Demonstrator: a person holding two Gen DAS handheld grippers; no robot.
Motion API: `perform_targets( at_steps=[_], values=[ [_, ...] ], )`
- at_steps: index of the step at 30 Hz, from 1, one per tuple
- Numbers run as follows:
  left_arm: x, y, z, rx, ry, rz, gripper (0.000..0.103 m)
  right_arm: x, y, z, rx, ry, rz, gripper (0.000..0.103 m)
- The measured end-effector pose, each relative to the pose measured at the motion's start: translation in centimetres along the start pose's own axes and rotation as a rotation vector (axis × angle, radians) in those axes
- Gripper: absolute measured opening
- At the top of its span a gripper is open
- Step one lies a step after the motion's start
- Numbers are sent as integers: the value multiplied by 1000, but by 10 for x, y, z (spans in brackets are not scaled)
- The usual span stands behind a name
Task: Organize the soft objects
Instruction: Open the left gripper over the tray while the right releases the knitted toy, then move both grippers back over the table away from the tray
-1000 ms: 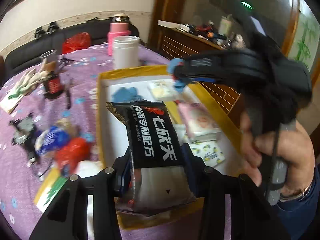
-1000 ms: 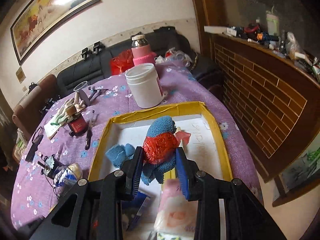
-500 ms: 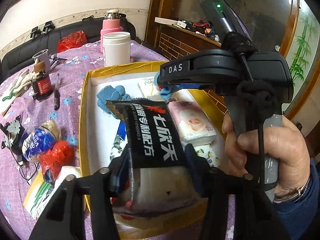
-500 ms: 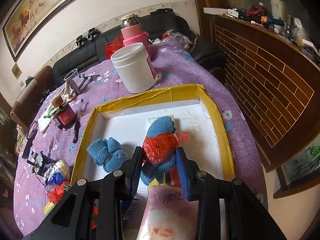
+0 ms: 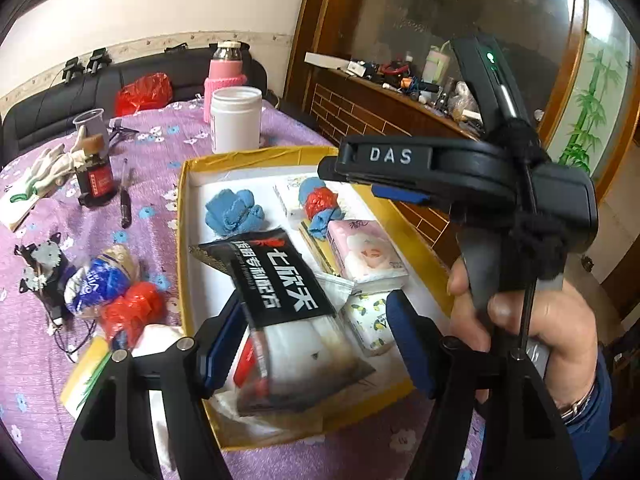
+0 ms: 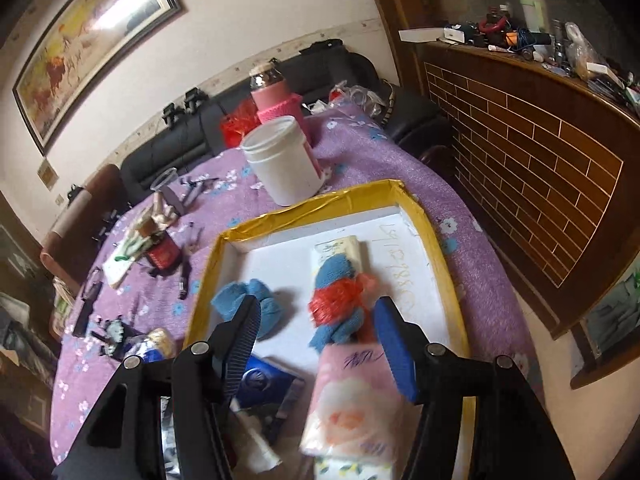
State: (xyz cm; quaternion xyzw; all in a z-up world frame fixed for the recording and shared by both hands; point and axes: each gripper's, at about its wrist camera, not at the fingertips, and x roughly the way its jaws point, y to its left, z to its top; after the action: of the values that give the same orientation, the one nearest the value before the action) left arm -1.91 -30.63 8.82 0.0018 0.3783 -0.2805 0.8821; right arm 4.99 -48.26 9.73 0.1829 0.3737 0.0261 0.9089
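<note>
- Left wrist view: left gripper (image 5: 316, 344) has just been opening its jaws; the blue pads now stand wide, with the black packet (image 5: 280, 280) lying loose between them, tilted, in the near part of the yellow-rimmed tray (image 5: 182, 216). The left pad is just beside the packet's edge; whether it touches I cannot tell.
- Same view: farther in the tray lie a blue cloth bundle (image 5: 234, 212) on the left, a blue cloth wrapped in red mesh (image 5: 320, 204) on the right, and a pink tissue pack (image 5: 366, 250) nearer on the right. A hand (image 5: 532, 320) holds the right gripper's handle over the tray's right rim.
- Right wrist view: right gripper (image 6: 320, 344) has likewise just been opening; its jaws are spread apart, and the red-meshed cloth (image 6: 336, 304) rests on the tray floor (image 6: 280, 264) between the tips, free of both pads. The blue bundle (image 6: 248, 304) lies left of it, the pink tissue pack (image 6: 352, 400) near, blurred.
</note>
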Motion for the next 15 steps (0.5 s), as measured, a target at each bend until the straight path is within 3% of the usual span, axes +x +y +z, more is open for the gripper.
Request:
perform_targets(
  at_steps=[8, 15],
  values=[
    [-32, 22, -8, -22, -43, 17, 70, -19, 29, -18, -18, -22, 63, 63],
    [-66, 64, -29, -63, -65, 48, 70, -20, 66, -37, -67, 5, 127, 63]
  ],
)
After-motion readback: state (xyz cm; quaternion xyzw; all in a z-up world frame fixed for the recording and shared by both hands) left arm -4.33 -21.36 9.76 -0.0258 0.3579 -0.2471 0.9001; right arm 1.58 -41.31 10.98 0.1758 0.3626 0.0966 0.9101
